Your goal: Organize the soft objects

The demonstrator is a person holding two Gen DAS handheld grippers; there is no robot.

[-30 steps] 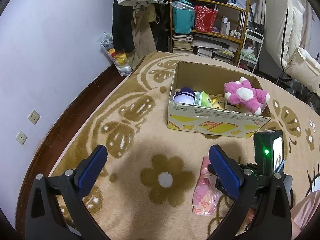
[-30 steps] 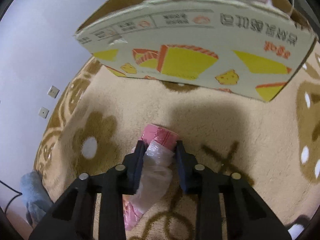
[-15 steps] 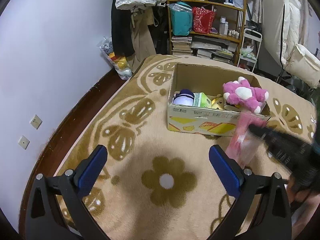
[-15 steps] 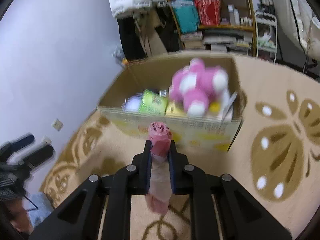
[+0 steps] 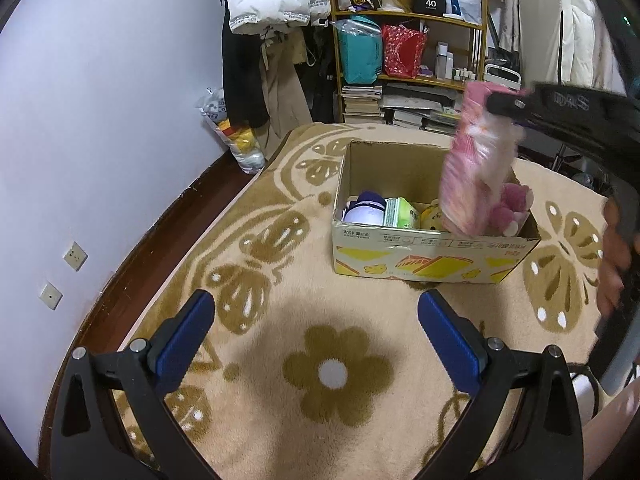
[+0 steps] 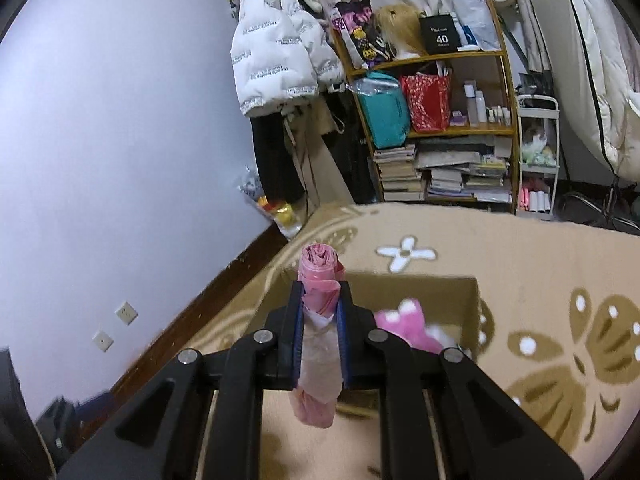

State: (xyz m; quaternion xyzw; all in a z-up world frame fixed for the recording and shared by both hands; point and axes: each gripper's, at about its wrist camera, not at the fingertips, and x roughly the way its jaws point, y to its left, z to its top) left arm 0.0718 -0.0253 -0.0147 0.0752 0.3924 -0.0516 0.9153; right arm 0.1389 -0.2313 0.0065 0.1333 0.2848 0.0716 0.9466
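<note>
My right gripper (image 6: pixel 320 312) is shut on a pink plastic-wrapped roll (image 6: pixel 320 276) and holds it in the air above the open cardboard box (image 6: pixel 472 300). In the left wrist view the roll (image 5: pixel 476 164) hangs over the box (image 5: pixel 420 256), which holds a purple-and-white plush (image 5: pixel 366 210), a green pack (image 5: pixel 400 214), a yellow plush (image 5: pixel 434 216) and a pink plush (image 5: pixel 514 208). My left gripper (image 5: pixel 316 336) is open and empty, low over the flower-patterned carpet in front of the box.
A beige carpet (image 5: pixel 332 372) with brown flower and butterfly patterns covers the floor. A lilac wall (image 5: pixel 100 120) runs along the left. A cluttered wooden shelf (image 5: pixel 412 60) and hanging coats (image 5: pixel 272 40) stand behind the box.
My right gripper lifted the pink roll off the carpet and carried it up and forward to above the box. My left gripper stayed open in place.
</note>
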